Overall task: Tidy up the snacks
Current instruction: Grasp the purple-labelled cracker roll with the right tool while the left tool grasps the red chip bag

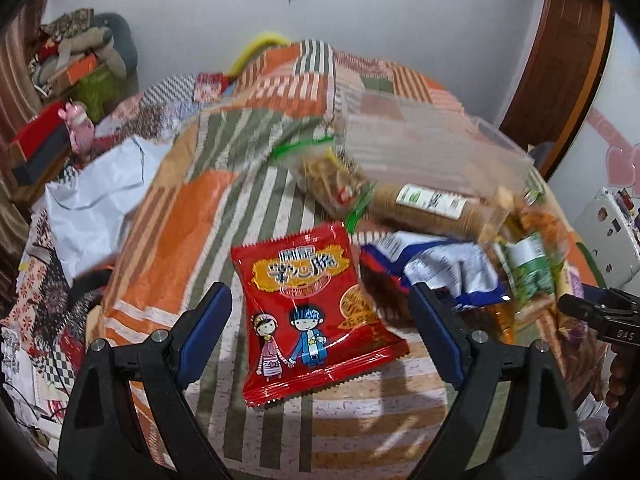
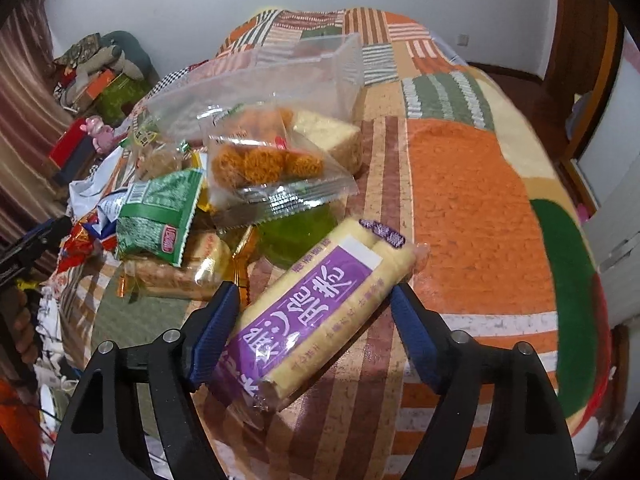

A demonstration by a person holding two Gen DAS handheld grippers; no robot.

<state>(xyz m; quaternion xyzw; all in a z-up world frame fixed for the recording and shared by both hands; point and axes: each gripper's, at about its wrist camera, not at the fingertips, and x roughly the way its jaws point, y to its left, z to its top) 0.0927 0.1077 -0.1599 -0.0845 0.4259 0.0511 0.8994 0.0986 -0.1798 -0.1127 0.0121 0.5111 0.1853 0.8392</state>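
A red snack packet [image 1: 316,312] with two cartoon children lies flat on the striped quilt. My left gripper [image 1: 320,320] stands open over it, one blue pad on each side, neither pressing it. A long yellow pack with a purple label [image 2: 320,304] lies slantwise on the quilt between the fingers of my right gripper [image 2: 314,296]. Its pads sit close to the pack's sides, the jaws open. The right gripper's black tip [image 1: 600,316] shows at the right edge of the left wrist view.
A pile of snacks lies beside both packs: a green packet [image 2: 160,216], a clear bag of orange-brown cakes [image 2: 264,160], a biscuit sleeve [image 1: 424,204]. A clear plastic box [image 2: 256,80] stands behind them. Boxes and a pink toy [image 1: 80,128] crowd the left.
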